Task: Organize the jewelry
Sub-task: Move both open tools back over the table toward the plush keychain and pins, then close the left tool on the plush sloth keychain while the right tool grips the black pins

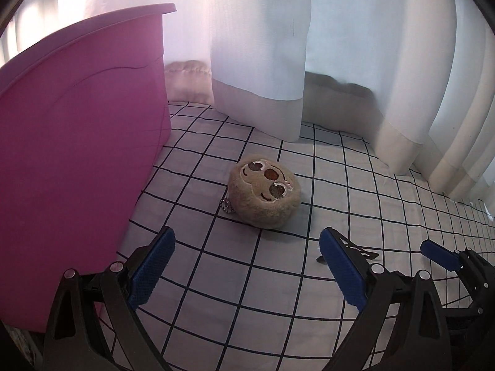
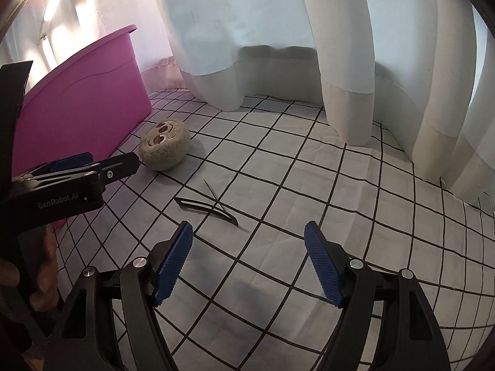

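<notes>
On the grid-printed sheet [image 2: 278,160], a thin black hair clip [image 2: 205,206] lay flat just ahead of the right claw [image 2: 247,262], with a dark hairpin [image 2: 213,193] crossed over it. Both claws were spread and empty; the left claw [image 1: 244,266] faced a round, fuzzy tan plush keychain [image 1: 264,193] with an embroidered face and a small ball chain [image 1: 227,207], close beside the smooth pink plastic bin [image 1: 77,139]. Risk, as judged: the clip was flat and slender on soft, yielding fabric, so ribbed blue pads [image 2: 173,266] might have pinched cloth or slid over it. The crossed hairpin could have been flicked aside. The pale curtain [image 2: 340,61] draping onto the sheet could have snagged a lifted piece.
</notes>
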The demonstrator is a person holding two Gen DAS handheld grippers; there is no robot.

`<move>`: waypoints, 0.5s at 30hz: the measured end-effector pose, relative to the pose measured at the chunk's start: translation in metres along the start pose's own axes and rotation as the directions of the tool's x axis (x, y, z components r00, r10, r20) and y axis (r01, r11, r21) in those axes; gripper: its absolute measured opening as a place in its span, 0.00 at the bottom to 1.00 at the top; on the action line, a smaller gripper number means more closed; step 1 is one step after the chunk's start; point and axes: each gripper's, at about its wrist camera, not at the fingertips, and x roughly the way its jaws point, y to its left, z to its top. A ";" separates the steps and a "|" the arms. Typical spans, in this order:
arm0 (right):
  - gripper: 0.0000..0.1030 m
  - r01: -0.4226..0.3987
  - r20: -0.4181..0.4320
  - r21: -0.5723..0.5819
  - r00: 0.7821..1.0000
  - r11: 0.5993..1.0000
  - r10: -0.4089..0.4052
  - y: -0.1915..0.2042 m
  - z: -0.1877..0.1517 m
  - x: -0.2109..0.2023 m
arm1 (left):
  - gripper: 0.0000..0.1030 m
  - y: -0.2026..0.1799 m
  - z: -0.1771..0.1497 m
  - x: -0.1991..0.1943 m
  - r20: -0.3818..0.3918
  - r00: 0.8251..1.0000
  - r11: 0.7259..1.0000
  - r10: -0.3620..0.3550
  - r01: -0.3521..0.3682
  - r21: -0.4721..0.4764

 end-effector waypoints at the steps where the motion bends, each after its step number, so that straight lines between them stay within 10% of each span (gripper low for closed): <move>1: 0.69 0.002 -0.004 -0.011 1.000 1.000 -0.002 0.000 0.002 0.005 | 0.90 0.000 0.001 0.004 -0.003 1.000 1.000 -0.001 0.001 0.003; 15: 0.69 0.017 -0.049 -0.119 0.999 0.993 -0.023 0.015 0.014 0.042 | 0.90 0.002 0.009 0.042 -0.041 0.999 1.000 -0.002 0.003 0.024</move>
